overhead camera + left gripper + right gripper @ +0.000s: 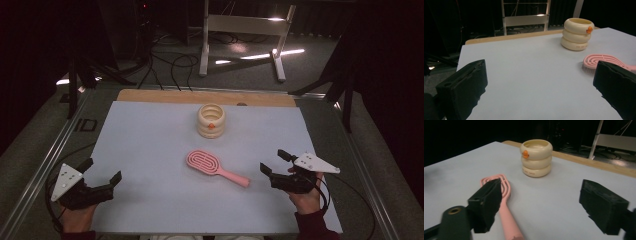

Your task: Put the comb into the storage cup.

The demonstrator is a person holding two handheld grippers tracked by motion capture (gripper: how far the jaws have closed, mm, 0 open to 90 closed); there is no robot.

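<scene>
Two things sit on our table (150, 210): a pink hairbrush (204, 163) lying flat around the middle of the high view, handle pointing toward the lower right, and a cream cup shaped like three stacked rings (211, 120) standing upright above it, toward the upper middle.

We've got the right tongs (272, 163) at the lower right of the high view, jaws spread wide with nothing in them. The brush handle ends just beside them, apart from the pads. In the right gripper view the handle runs up between the two black jaws, closer to the left one, and we can't see either pad pressing on it. Our guess is the brush lies that way so the handle is the easy end to grab from that side.

Left tongs (102, 170) hang at the lower left, also wide open and empty, well apart from both things. Looks like they're just parked out of the way.

The cup has a little orange duck-bill bump (525, 153) on its top ring, facing us in the high view. On the bottom ring there's a short line of small reddish print (532, 173), but it's too tiny for us to read in any view. No brand visible on the brush either.
</scene>
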